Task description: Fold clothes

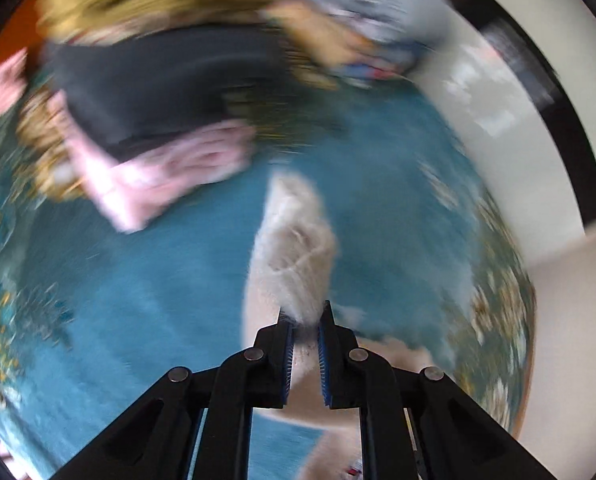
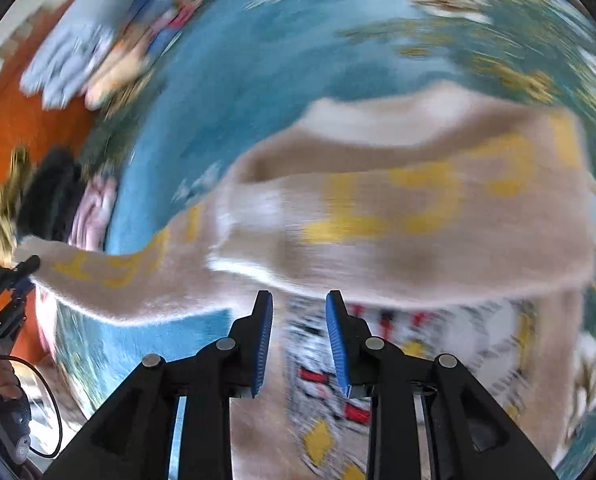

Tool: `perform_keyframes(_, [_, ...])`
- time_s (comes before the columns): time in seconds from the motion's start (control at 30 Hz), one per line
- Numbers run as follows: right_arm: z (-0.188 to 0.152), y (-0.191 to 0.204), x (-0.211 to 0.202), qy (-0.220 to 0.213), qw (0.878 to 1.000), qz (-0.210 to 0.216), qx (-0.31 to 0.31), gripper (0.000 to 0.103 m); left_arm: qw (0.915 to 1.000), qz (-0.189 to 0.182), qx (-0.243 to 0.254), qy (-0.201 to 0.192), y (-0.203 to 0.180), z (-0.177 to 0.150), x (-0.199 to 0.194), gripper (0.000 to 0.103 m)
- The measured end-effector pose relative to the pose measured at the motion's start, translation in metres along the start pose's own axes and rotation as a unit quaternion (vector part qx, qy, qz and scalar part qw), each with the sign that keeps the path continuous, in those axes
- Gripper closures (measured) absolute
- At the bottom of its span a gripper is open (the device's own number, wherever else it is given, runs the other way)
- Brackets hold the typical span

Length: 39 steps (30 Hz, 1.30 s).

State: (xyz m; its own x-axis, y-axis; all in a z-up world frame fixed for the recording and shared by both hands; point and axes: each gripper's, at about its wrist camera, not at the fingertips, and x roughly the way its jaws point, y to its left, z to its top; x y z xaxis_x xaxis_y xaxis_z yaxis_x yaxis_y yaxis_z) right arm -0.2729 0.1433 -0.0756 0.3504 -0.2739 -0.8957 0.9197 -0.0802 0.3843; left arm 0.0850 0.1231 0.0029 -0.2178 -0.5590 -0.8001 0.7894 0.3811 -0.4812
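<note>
On the teal rug (image 2: 226, 80), left hand-held gripper (image 1: 305, 320) pinches the fuzzy beige yellow-patterned sweater (image 2: 398, 216); right hand-held gripper (image 2: 299, 300) parted, empty.

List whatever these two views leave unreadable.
- Left wrist view: motion blur smears the clothes pile; single garments cannot be told apart.
- Right wrist view: blur hides the beige sweater's yellow pattern.
- Right wrist view: the left gripper sits at the frame edge, fingertips unclear.

The left gripper (image 1: 304, 320) pointed steeply down, its jaws clamped on the beige sweater's sleeve (image 1: 294, 248). The right gripper (image 2: 299, 300) hovered just above the sweater, jaws parted with nothing pinched. A hand (image 2: 0, 374) gripped the left gripper's handle.
</note>
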Motion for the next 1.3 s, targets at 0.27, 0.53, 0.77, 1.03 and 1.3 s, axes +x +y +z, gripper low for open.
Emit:
perform_keyframes(0.27, [-0.026, -0.109, -0.058, -0.033, 0.995, -0.043, 0.082, 0.075, 0.9778, -0.08, 0.181, 0.069, -0.179, -0.072, 0.026, 0.092])
perform_keyframes(0.53, [-0.058, -0.178, -0.086, -0.047, 0.986, -0.049, 0.153, 0.075, 0.9329, -0.108, 0.306, 0.157, -0.298, -0.195, 0.06, 0.091])
perform_keyframes(0.77, [-0.074, -0.213, -0.09, -0.047, 0.981, -0.048, 0.18, 0.075, 0.9056, -0.06, 0.348, 0.235, -0.313, -0.263, 0.122, 0.091])
perform_keyframes(1.03, [-0.075, -0.234, -0.087, -0.043, 0.981, -0.047, 0.186, 0.075, 0.91, -0.087, 0.29, 0.283, -0.302, -0.272, 0.131, 0.043])
perform_keyframes(1.3, [-0.029, -0.204, -0.099, -0.078, 0.988, 0.011, 0.137, 0.075, 0.9402, -0.096, 0.216, 0.246, -0.251, -0.222, 0.085, 0.043])
